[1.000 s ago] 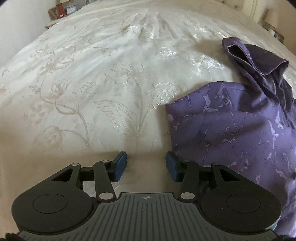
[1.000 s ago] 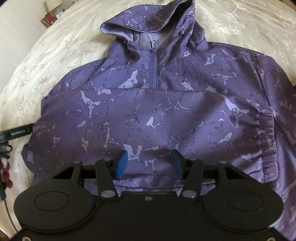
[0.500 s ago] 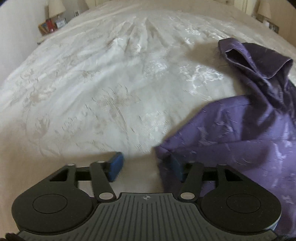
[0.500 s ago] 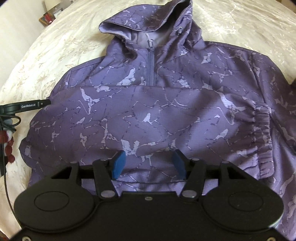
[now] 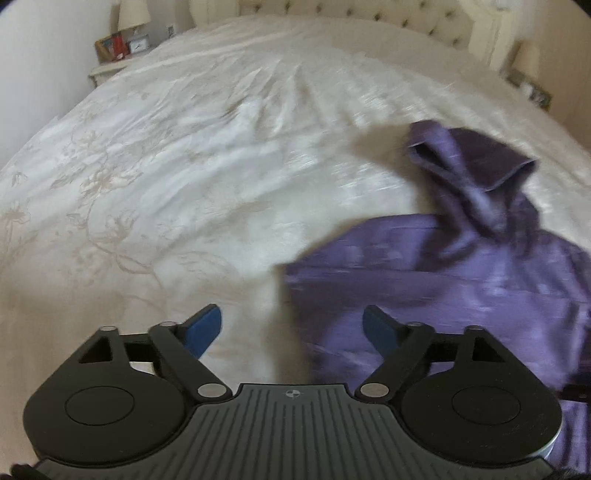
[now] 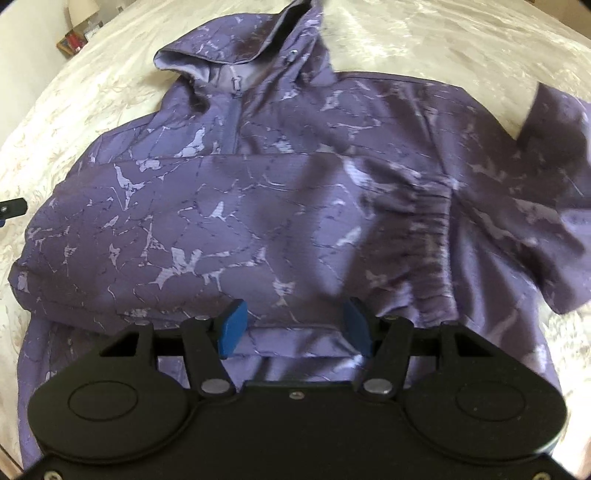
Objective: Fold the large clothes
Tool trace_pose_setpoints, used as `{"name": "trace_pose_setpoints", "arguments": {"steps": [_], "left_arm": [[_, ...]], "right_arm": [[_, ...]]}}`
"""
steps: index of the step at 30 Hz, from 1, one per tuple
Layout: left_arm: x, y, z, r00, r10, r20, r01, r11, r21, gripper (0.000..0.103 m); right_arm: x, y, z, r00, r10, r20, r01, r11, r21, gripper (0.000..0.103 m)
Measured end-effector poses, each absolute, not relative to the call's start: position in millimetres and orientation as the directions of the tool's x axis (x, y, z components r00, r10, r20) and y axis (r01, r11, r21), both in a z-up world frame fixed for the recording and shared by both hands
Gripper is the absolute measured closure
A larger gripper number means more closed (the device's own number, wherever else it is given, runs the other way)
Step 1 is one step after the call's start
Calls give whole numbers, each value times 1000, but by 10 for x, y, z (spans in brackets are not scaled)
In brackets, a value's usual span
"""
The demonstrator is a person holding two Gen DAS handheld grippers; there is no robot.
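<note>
A purple hooded jacket (image 6: pixel 295 206) with a pale cracked pattern lies front up on the bed, hood (image 6: pixel 243 48) toward the headboard, one sleeve folded across the chest. My right gripper (image 6: pixel 293 325) hovers open above the jacket's lower front, nothing between its blue pads. In the left wrist view the jacket (image 5: pixel 461 288) fills the right side, blurred. My left gripper (image 5: pixel 293 328) hangs above the jacket's left edge, its jaws opening wide, with no cloth pinched between them.
A cream floral bedspread (image 5: pixel 177 173) covers the whole bed. A nightstand (image 5: pixel 118 55) with a lamp and small items stands at the far left, a tufted headboard (image 5: pixel 369 14) behind. A black tip of the other gripper (image 6: pixel 13 207) shows at the left edge.
My left gripper has opened wider and risen away from the jacket's edge, showing more of the bed. The right gripper has shifted a little over the jacket, its jaws barely changed.
</note>
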State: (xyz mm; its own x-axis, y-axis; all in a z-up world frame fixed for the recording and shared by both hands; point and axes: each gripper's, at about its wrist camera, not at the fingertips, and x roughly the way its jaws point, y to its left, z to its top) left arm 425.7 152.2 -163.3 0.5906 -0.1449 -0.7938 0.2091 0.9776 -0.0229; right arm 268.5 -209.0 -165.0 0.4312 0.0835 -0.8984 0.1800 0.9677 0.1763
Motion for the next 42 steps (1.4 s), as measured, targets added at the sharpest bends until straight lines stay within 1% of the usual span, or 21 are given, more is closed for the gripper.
{"name": "trace_pose_setpoints", "arguments": {"steps": [2, 4, 5, 6, 10, 15, 19, 23, 27, 32, 35, 39, 40, 41, 42], "left_arm": [[4117, 1363, -1529, 597, -184, -781, 234, 971, -50, 16], [3984, 1151, -1450, 590, -227, -775, 268, 960, -78, 16], [3919, 1040, -1432, 580, -247, -777, 284, 955, -91, 16], [3863, 905, -1419, 561, -276, -781, 310, 944, -110, 16], [3666, 391, -1449, 503, -351, -790, 402, 904, -146, 16], [3487, -281, -1630, 433, -402, -807, 469, 865, -180, 16], [3373, -754, -1803, 402, -404, -822, 487, 854, -182, 16], [3305, -1143, -1970, 392, -385, -836, 472, 864, -176, 16], [3314, -1354, -2133, 374, -345, -861, 458, 876, -152, 16], [3403, -1468, -2354, 292, -294, -910, 419, 895, -155, 14], [3400, -1454, -2291, 287, -294, -912, 414, 896, -159, 14], [3278, -1308, -2099, 313, -327, -892, 423, 888, -177, 14], [3240, -1268, -2052, 321, -332, -887, 429, 886, -176, 14], [3195, -1211, -2004, 329, -336, -882, 434, 884, -175, 14], [3149, -1150, -1963, 336, -336, -880, 435, 884, -171, 14]], "right_arm": [[2627, -2156, -1608, 444, 106, -889, 181, 962, 205, 39], [2533, -2247, -1514, 483, 146, -863, 187, 946, 264, 35], [2481, -2295, -1465, 503, 162, -849, 191, 937, 292, 29], [2414, -2358, -1404, 526, 174, -833, 196, 928, 317, 26], [2113, -2707, -1186, 581, 156, -798, 227, 911, 344, 25], [1812, -3333, -1029, 598, 83, -797, 299, 899, 318, 25], [1608, -3937, -959, 607, 8, -795, 381, 875, 300, 25], [1480, -4534, -885, 612, -64, -788, 444, 853, 275, 25], [1409, -5099, -856, 613, -131, -779, 512, 817, 266, 24], [1410, -5669, -921, 594, -193, -781, 590, 764, 261, 24], [1422, -5905, -1004, 593, -203, -779, 631, 718, 294, 24], [1436, -6115, -1127, 612, -195, -766, 664, 654, 364, 25], [1431, -6163, -1158, 618, -190, -763, 669, 637, 384, 25], [1437, -6204, -1179, 621, -189, -760, 676, 620, 398, 38], [1440, -6225, -1200, 625, -189, -758, 682, 605, 412, 63]]}}
